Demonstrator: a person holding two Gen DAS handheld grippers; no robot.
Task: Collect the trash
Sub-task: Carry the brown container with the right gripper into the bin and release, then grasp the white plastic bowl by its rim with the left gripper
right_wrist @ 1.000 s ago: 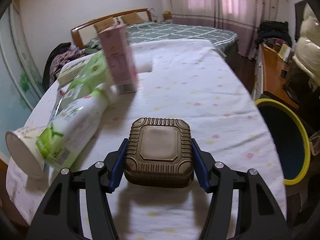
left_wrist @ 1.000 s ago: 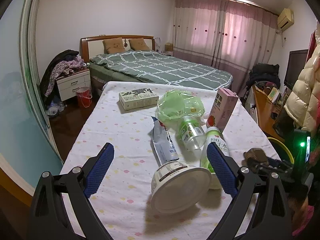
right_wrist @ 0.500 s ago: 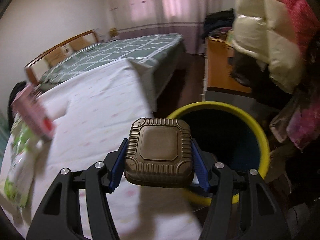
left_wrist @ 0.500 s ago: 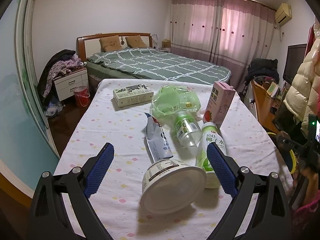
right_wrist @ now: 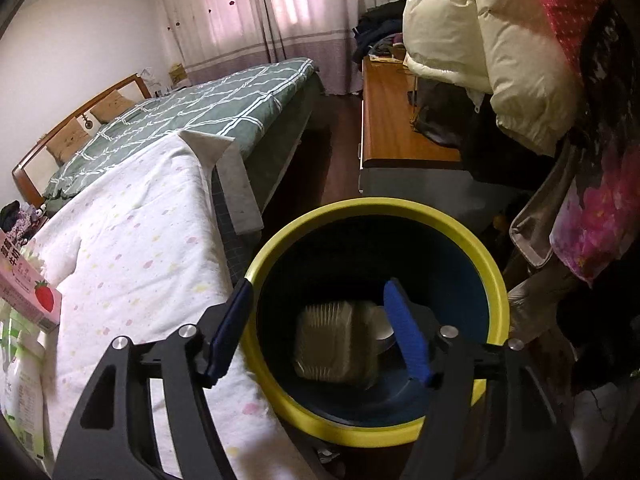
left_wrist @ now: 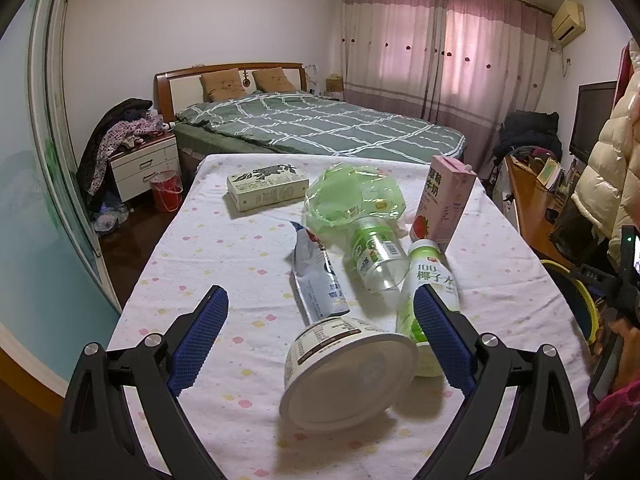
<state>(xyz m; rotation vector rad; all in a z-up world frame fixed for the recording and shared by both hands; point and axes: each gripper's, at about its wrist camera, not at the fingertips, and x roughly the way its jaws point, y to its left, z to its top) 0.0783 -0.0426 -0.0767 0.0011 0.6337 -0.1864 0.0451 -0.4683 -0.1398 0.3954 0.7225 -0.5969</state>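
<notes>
My right gripper (right_wrist: 318,284) hangs over the yellow-rimmed dark bin (right_wrist: 376,208) beside the table, its jaws opening. The brown ribbed container (right_wrist: 336,340) is blurred inside the bin, clear of both pads. My left gripper (left_wrist: 320,292) is open low over the table. Just beyond its fingers lie a paper tub (left_wrist: 348,368) on its side, a green-and-white bottle (left_wrist: 430,288), a clear bottle (left_wrist: 376,252) and a foil pouch (left_wrist: 316,280). Farther back are a green plastic bag (left_wrist: 352,196), an upright pink carton (left_wrist: 446,204) and a cream box (left_wrist: 268,190).
The table wears a white dotted cloth (left_wrist: 224,248). A bed (left_wrist: 320,124) stands behind it. A wooden desk (right_wrist: 396,120) and hanging coats (right_wrist: 480,40) crowd the right side near the bin. A nightstand and a red bucket (left_wrist: 166,190) sit at the far left.
The right gripper swung from over the table to above the bin with the brown container, then its jaws spread and the container dropped in. The left gripper stayed put.
</notes>
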